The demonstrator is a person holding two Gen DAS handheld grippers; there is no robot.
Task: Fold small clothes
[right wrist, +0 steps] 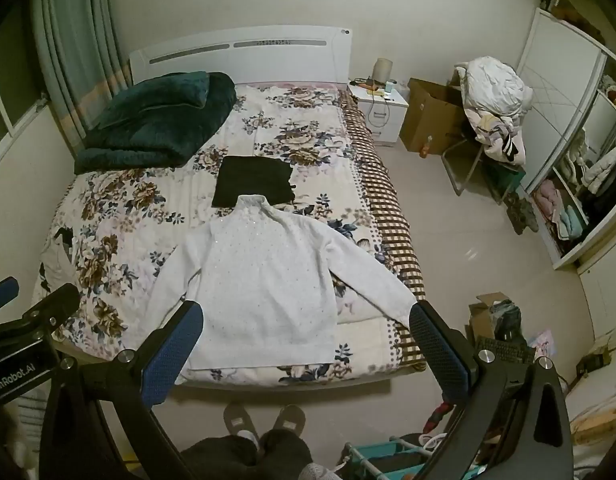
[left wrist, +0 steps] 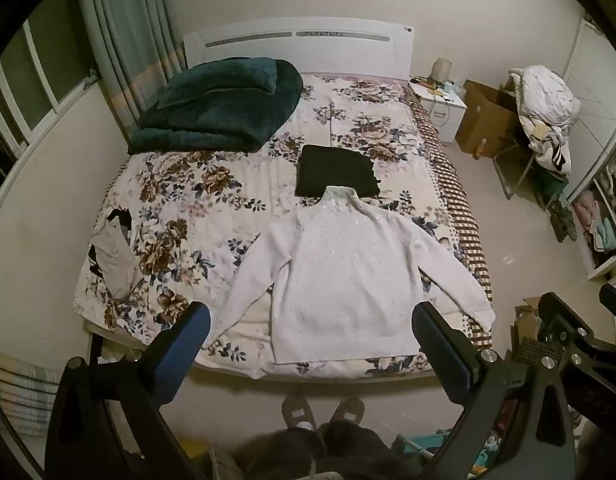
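Note:
A white turtleneck sweater (left wrist: pixel 344 276) lies flat, front up, sleeves spread, at the foot of the floral bed (left wrist: pixel 196 200); it also shows in the right wrist view (right wrist: pixel 264 276). A folded black garment (left wrist: pixel 336 176) lies just beyond its collar, also seen in the right wrist view (right wrist: pixel 254 180). My left gripper (left wrist: pixel 312 320) is open and empty, held above the sweater's hem. My right gripper (right wrist: pixel 308 320) is open and empty, held above the hem and right sleeve cuff.
A crumpled beige and black garment (left wrist: pixel 114 256) lies at the bed's left edge. A folded dark green blanket (left wrist: pixel 220 108) sits near the headboard. A chair piled with clothes (right wrist: pixel 492 108), a cardboard box (right wrist: pixel 428 116) and a nightstand (right wrist: pixel 382 108) stand right of the bed.

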